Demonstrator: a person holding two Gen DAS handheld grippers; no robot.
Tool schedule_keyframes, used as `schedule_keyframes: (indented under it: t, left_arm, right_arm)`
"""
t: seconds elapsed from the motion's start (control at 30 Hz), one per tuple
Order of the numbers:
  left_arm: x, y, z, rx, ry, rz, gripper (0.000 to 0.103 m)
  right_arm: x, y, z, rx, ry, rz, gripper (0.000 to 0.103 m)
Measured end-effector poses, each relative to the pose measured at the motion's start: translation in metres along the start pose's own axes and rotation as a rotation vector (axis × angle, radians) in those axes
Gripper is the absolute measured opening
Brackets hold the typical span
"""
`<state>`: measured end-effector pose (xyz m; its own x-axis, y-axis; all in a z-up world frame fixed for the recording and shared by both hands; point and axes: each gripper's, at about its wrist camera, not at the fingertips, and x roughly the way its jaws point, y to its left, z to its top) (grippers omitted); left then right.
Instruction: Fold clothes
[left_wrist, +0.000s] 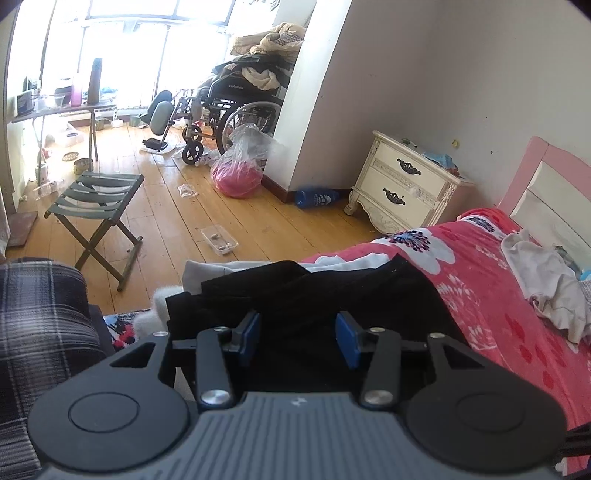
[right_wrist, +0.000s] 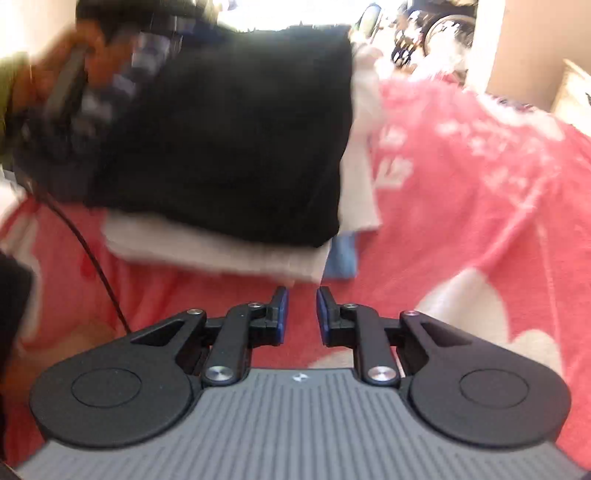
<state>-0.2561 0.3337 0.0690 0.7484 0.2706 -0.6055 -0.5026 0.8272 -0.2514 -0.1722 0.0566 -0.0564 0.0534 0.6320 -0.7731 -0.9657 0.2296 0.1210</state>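
A folded black garment (left_wrist: 310, 295) lies on top of folded white clothes (left_wrist: 207, 271) on the red flowered bed cover (left_wrist: 491, 295). My left gripper (left_wrist: 298, 334) is open just above the black garment's near edge, nothing between its blue pads. In the right wrist view, blurred, the black garment (right_wrist: 229, 140) tops a stack of white folded cloth (right_wrist: 221, 254) with a blue piece (right_wrist: 343, 258) under it. My right gripper (right_wrist: 302, 314) is open with a narrow gap, empty, just short of the stack's corner. A crumpled white garment (left_wrist: 546, 284) lies further up the bed.
A plaid cloth (left_wrist: 40, 325) lies at left. Beyond the bed are a wooden floor, a folding stool (left_wrist: 98, 206), a white nightstand (left_wrist: 402, 184), a wheelchair (left_wrist: 236, 110) and a pink bag (left_wrist: 236, 177). A person's hand with the other gripper (right_wrist: 62, 92) is at upper left in the right view.
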Motion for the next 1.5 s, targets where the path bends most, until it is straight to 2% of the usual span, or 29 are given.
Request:
schedule_keyframes:
  t: [0.07,0.17,0.27,0.33,0.4,0.43,0.53,0.6,0.7,0.8,0.87,0.93,1.1,1.17,1.3,1.37,1.5]
  left_arm:
    - [-0.024,-0.005,0.002,0.028,-0.024,-0.021,0.051]
    - [-0.062,-0.020,-0.004,0.103,-0.039,-0.138,0.057]
    - [-0.081,-0.041,-0.029,0.175,0.050,-0.230,0.057]
    - [-0.081,-0.052,-0.056,0.208,0.123,-0.254,0.057]
    - [-0.074,-0.062,-0.083,0.233,0.221,-0.259,0.056]
    - [-0.070,-0.065,-0.095,0.233,0.260,-0.236,0.055]
    - [-0.073,-0.063,-0.110,0.215,0.313,-0.186,0.054]
    - [-0.083,-0.065,-0.110,0.213,0.299,-0.189,0.055]
    - [-0.102,-0.072,-0.098,0.233,0.232,-0.167,0.061]
    - [-0.114,-0.085,-0.086,0.213,0.162,-0.158,0.073]
    - [-0.121,-0.095,-0.083,0.192,0.122,-0.154,0.084]
    - [-0.126,-0.107,-0.081,0.180,0.092,-0.140,0.090]
    - [-0.132,-0.135,-0.076,0.186,0.063,-0.079,0.095]
    - [-0.142,-0.136,-0.076,0.190,0.057,-0.049,0.096]
    - [-0.137,-0.141,-0.080,0.167,0.044,-0.015,0.101]
    - [-0.133,-0.143,-0.079,0.150,0.044,0.010,0.101]
    - [-0.120,-0.150,-0.071,0.110,0.069,0.068,0.101]
  right_arm:
    - [-0.012,0.005,0.012,0.012,-0.068,0.023,0.016]
    - [-0.010,0.020,0.031,-0.015,-0.129,0.058,0.016]
    - [0.009,0.029,0.039,0.003,-0.142,0.092,0.016]
    - [0.019,0.025,0.039,0.043,-0.122,0.097,0.016]
    - [0.022,0.027,0.037,0.080,-0.062,0.082,0.016]
    - [0.023,0.028,0.034,0.095,-0.028,0.071,0.016]
    - [0.016,0.023,0.033,0.055,0.112,0.048,0.016]
    - [0.002,0.017,0.031,0.046,0.218,0.000,0.016]
    - [-0.030,0.008,0.027,0.116,0.355,-0.056,0.016]
    - [-0.069,0.017,0.025,0.157,0.399,-0.105,0.022]
    - [-0.093,0.024,0.021,0.185,0.366,-0.121,0.036]
    - [-0.112,0.031,0.014,0.217,0.307,-0.133,0.050]
    - [-0.122,0.050,0.008,0.271,0.125,-0.170,0.061]
    - [-0.116,0.051,0.010,0.302,0.085,-0.195,0.066]
    - [-0.101,0.051,0.017,0.342,0.098,-0.271,0.073]
    - [-0.098,0.053,0.018,0.363,0.107,-0.285,0.080]
    - [-0.099,0.060,0.018,0.352,0.103,-0.302,0.082]
